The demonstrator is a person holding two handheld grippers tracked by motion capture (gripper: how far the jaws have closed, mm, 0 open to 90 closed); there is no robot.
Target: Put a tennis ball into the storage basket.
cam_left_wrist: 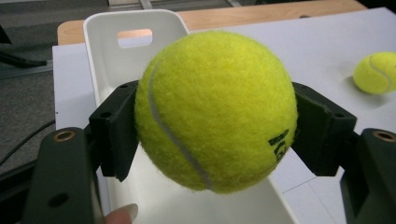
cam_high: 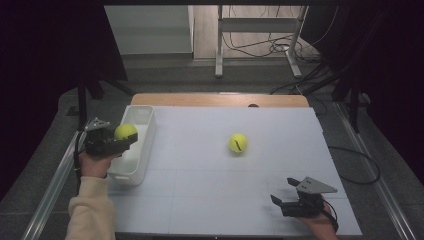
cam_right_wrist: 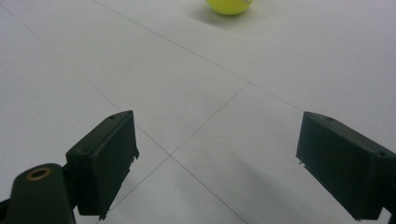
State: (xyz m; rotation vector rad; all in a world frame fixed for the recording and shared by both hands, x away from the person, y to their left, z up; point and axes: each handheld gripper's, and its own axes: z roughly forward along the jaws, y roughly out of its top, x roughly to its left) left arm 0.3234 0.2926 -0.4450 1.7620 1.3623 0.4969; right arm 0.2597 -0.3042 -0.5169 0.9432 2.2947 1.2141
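A yellow tennis ball (cam_left_wrist: 215, 110) sits between the jaws of my left gripper (cam_left_wrist: 215, 135), which is shut on it. In the high view that held ball (cam_high: 125, 131) hangs over the white bin (cam_high: 145, 150) at the table's left, carried by my left gripper (cam_high: 129, 140). A second tennis ball (cam_high: 238, 143) lies loose on the white table near its middle; it also appears as the loose ball (cam_left_wrist: 376, 72) at the right and the loose ball (cam_right_wrist: 229, 5) at the top edge. My right gripper (cam_high: 282, 196) rests near the front right, its jaws wide open over bare table (cam_right_wrist: 217, 158).
The bin's far wall has a handle slot (cam_left_wrist: 135, 37). A wooden strip (cam_high: 220, 100) borders the table's far edge. Metal rails run along both sides, and cables (cam_high: 270, 47) lie on the floor beyond, by a stand's legs.
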